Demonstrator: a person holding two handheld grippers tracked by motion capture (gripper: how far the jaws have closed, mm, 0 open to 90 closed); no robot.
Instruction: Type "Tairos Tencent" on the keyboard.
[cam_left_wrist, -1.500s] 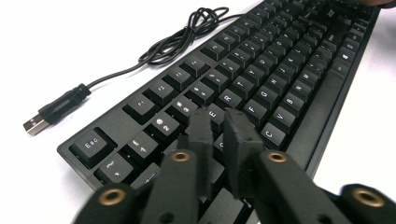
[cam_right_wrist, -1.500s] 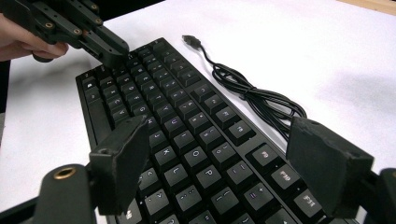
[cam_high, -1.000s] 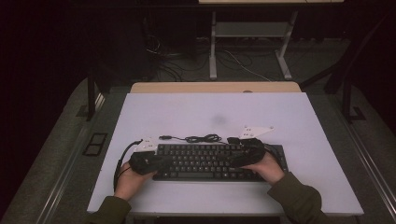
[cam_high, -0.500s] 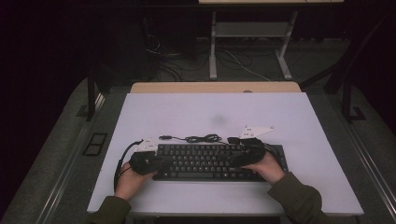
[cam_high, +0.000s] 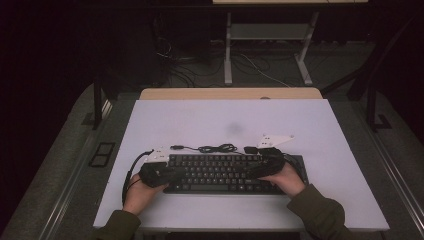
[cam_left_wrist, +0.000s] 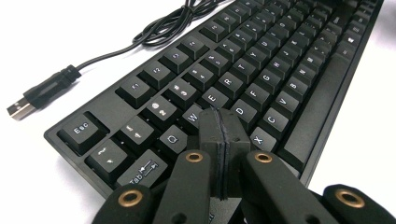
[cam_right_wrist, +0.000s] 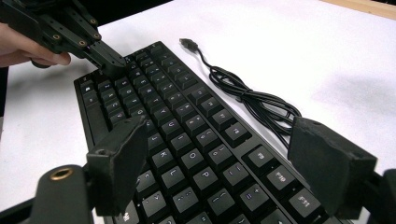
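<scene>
A black keyboard (cam_high: 220, 172) lies flat on the white table (cam_high: 225, 120), near its front edge. My left gripper (cam_high: 175, 174) is shut with nothing between its jaws; in the left gripper view its tip (cam_left_wrist: 219, 122) rests on the keys just below W and E. My right gripper (cam_high: 255, 170) stands open over the keyboard's right half. In the right gripper view its pads (cam_right_wrist: 123, 158) straddle the key rows (cam_right_wrist: 187, 121) and do not press on them. That view has the left gripper (cam_right_wrist: 112, 63) at the keyboard's far end.
The keyboard's black cable (cam_high: 210, 148) lies bundled on the table just behind it, ending in a loose USB plug (cam_left_wrist: 28, 100). A wooden edge (cam_high: 230, 93) runs along the table's far side. Beyond are a desk frame (cam_high: 270, 35) and floor cables.
</scene>
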